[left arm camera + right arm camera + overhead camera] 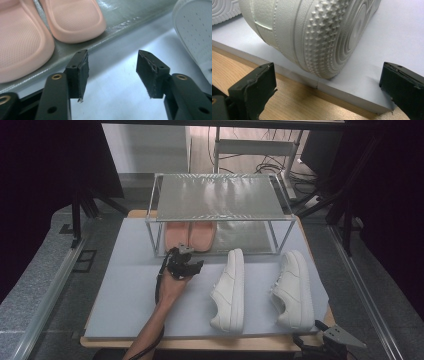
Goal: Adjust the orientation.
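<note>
Slippers (190, 236) are sitting side by side on the rack's (220, 195) lower shelf (120, 18), toes toward me, and my left hand-held gripper (186, 265) is hovering just in front of them with nothing between its jaws. They are standing apart over the grey mat (130, 295), released, and the pink toes (75, 22) are lying just beyond the pads (80, 72), not touching them.

I am judging the slippers as placed, so the step in hand is getting clear of the shelf and going on to the sneakers. To do that well I am keeping the jaws wide and low enough to miss the rack's front post and top plate, and backing straight away from the shelf edge so that I am not dragging a slipper off it.

The left sneaker (229, 290) is lying on its side on the mat, just beside my gripper's right; the right sneaker (296, 290) is lying well apart from it, near the mat's front corner. My right hand-held gripper (330, 340) is waiting at the surface (294, 105) edge, jaws spread wide and holding nothing, with that sneaker's heel and sole (312, 37) directly ahead. For the pick I am planning to close on the heel collar, not the rounded sole, which looks likely to slip.
</note>
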Demonstrator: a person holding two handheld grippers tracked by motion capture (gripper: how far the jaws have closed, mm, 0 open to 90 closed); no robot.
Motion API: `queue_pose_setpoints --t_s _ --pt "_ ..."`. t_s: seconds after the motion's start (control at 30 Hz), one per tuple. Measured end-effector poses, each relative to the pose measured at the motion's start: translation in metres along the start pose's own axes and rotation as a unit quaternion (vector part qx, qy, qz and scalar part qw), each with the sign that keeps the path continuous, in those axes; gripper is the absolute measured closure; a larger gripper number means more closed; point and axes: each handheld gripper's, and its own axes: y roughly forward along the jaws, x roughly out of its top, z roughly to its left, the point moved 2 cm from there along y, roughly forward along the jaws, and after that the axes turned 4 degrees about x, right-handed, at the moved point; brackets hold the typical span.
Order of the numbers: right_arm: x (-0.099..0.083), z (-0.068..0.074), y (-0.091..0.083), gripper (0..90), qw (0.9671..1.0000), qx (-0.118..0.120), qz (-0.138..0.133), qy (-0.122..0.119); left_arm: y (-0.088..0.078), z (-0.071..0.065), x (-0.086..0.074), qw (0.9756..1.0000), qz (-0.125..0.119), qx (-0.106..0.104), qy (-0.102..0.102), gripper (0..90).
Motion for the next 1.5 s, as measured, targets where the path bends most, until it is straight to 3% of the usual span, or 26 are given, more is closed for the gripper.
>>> queue_pose_setpoints --t_s 0.63,1.03,1.2,1.5 --pt "0.000 0.001 0.000 0.5 1.0000 -0.004 0.004 -0.003 -0.043 0.002 -0.018 0.9999 -0.006 -0.012 0.001 23.2" --pt "0.000 0.000 0.000 0.6 1.0000 -0.002 0.002 -0.002 -0.071 0.009 -0.044 0.9999 -0.004 -0.016 0.003 14.4" --pt "0.001 0.000 0.000 0.6 1.0000 0.002 0.002 0.006 -0.082 0.015 -0.058 0.9999 -0.005 -0.013 -0.005 13.9" --pt "0.003 -0.002 -0.002 1.5 0.9997 0.010 0.002 0.024 -0.093 0.028 -0.086 0.9998 0.011 0.015 -0.013 14.0"
